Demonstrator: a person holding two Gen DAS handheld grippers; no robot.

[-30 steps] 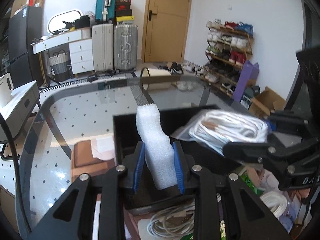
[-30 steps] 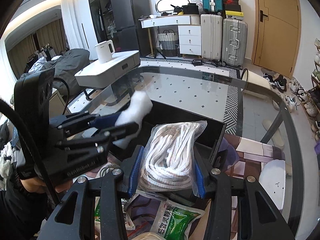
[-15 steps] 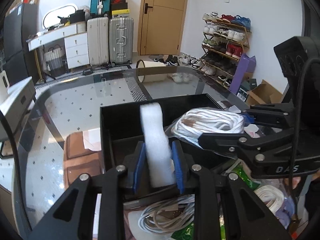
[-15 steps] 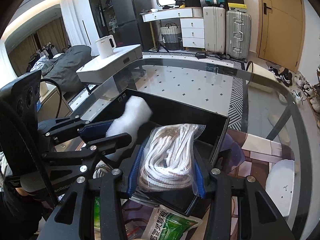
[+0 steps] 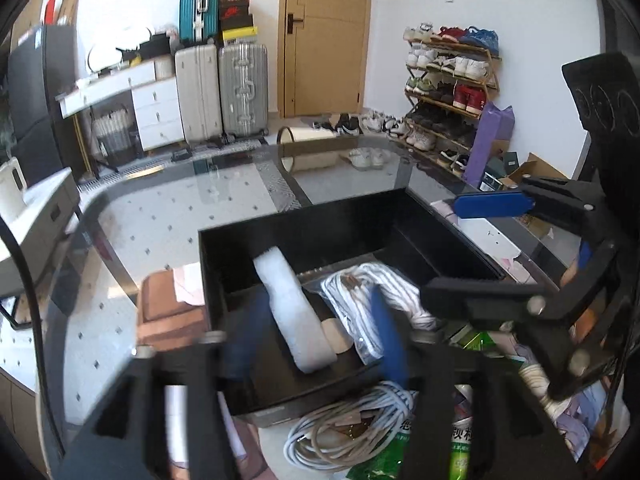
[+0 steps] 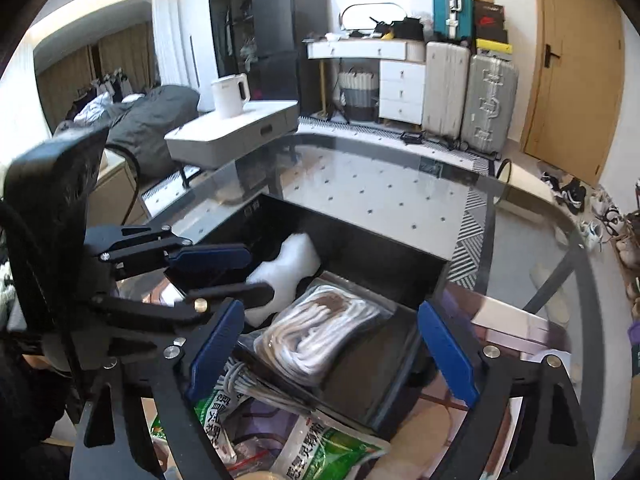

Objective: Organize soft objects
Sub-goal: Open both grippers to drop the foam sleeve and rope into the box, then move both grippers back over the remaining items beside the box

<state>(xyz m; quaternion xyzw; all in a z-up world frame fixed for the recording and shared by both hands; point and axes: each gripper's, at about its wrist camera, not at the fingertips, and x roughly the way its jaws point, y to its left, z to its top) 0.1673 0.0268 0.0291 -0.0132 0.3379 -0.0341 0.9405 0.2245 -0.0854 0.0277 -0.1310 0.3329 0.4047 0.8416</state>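
On the glass table (image 6: 400, 184) sits the black box (image 5: 304, 224) that I am filling, and both of my grippers hang over its near edge. Through the left wrist camera I see my left gripper (image 5: 316, 340) with its blue pads spread wide and nothing between them; the picture is blurred there, but the gap is plain. Below that gap the white foam block (image 5: 294, 312) lies loose in the box, one end propped against the back wall and the other end down on the floor of the box. Just beside it, to its right, lies the bagged white rope (image 5: 376, 300), touching or nearly touching the foam; I cannot tell which.

From the right wrist camera my right gripper (image 6: 332, 352) also stands wide apart, its blue pads well clear on either side of the bagged rope, which rests flat in the box and is gripped by nothing. The left gripper enters that view from the left, its fingers reaching over the box rim next to the foam.

Nearer to me, outside the box, I see a loose coil of white cable (image 5: 352, 424) and a green printed packet (image 6: 320, 452) lying among other clutter on the table.
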